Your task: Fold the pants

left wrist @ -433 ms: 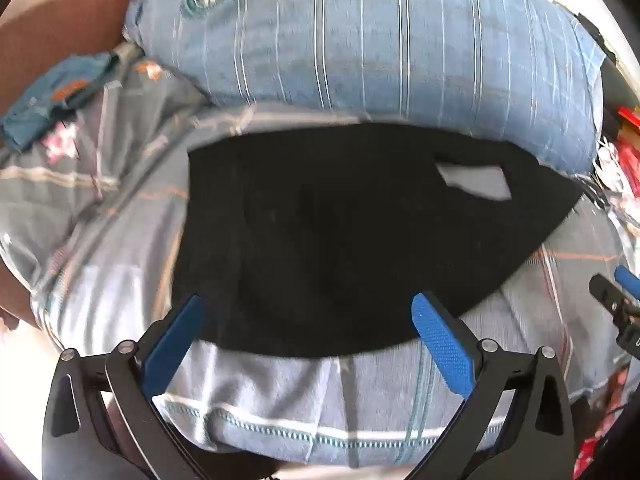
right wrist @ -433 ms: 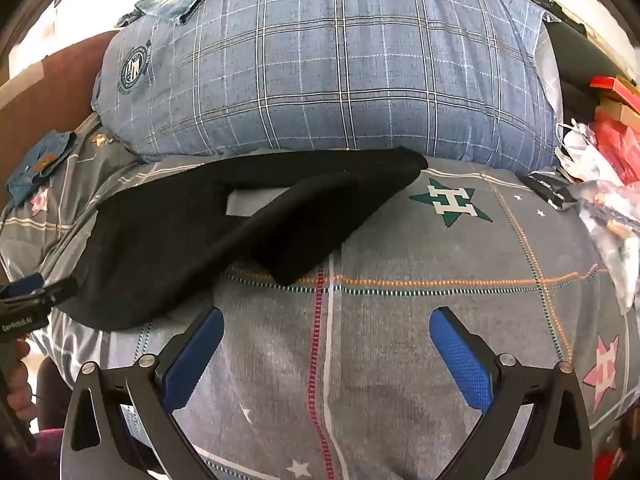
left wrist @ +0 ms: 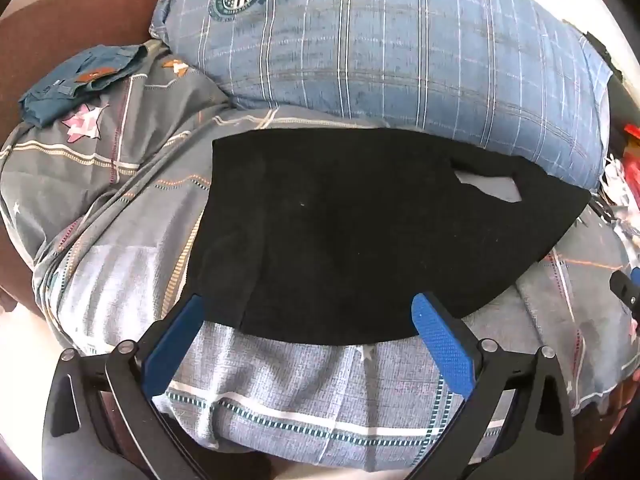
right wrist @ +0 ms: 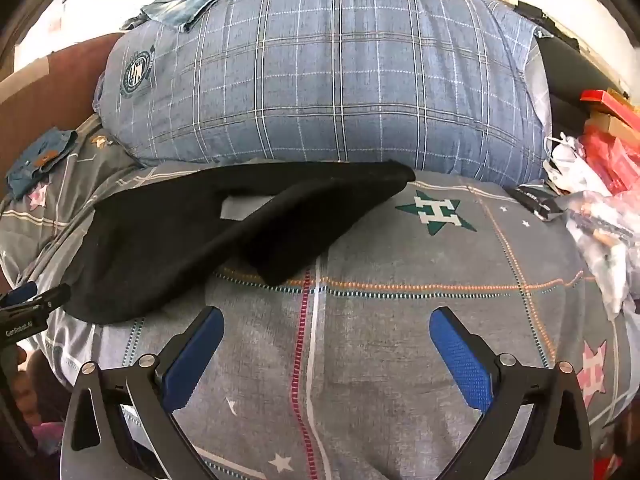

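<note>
A grey patterned bedsheet is spread over the bed, printed with a green star; a blue plaid pillow is laid along its far edge; folded denim is seen at the left, and red packaging with crumpled plastic bags at the right.

The pants are a matt black cloth, soft and slightly fuzzy, with a pale fabric label showing through a gap. They lie on a bed cover of thin grey woven cloth with stitched-looking coloured lines and printed stars, next to a pillow in faded blue checked cloth with a denim look. The fingers carry blue pads with a fine dimpled, rubbery texture, set on smooth black plastic arms with shiny metal rivets.
</note>
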The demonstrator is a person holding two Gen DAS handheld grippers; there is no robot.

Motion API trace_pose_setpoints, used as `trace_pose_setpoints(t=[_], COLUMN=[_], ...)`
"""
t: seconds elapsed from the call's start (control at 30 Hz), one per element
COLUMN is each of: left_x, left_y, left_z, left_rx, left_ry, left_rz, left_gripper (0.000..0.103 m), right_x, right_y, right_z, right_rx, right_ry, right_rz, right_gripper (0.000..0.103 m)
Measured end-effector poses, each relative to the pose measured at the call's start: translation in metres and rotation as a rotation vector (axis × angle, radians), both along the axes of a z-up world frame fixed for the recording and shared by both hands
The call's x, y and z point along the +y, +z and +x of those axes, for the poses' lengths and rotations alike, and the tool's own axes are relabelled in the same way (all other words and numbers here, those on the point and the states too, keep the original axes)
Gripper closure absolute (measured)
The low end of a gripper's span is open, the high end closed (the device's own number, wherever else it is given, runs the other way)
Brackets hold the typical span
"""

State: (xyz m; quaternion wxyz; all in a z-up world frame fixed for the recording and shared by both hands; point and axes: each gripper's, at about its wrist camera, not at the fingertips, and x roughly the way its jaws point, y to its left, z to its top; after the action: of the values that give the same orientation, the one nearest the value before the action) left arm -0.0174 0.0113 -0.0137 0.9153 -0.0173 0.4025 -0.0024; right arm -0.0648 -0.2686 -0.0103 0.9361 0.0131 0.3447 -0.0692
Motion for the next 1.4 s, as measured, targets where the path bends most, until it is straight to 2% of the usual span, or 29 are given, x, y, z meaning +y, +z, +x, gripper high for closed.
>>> trace_pose_setpoints(t=[0.33,0.63,1.4], left_x=[-0.018,-0.027,-0.024], left_y=[-0.012,-0.013,-0.016], left_z=[0.002,-0.005,-0.005], left_rx=[0.052,0.022,0.040], left_ry=[-0.061,-0.099,-0.102], left_rz=[0.007,0.014,-0.011], left_gripper=[0.000,0.000,0.000], right_x=[-0.005,-0.013,-0.016], right_y=[-0.007,-0.011,-0.014], right_z=[-0.002,-0.005,-0.004], right_rx=[-0.003,0.006,0.014], right_ry=[-0.009,-0.029,-0.038], right_rz=[-0.004,0.018,0.030], right_gripper=[0.000,0.000,0.000])
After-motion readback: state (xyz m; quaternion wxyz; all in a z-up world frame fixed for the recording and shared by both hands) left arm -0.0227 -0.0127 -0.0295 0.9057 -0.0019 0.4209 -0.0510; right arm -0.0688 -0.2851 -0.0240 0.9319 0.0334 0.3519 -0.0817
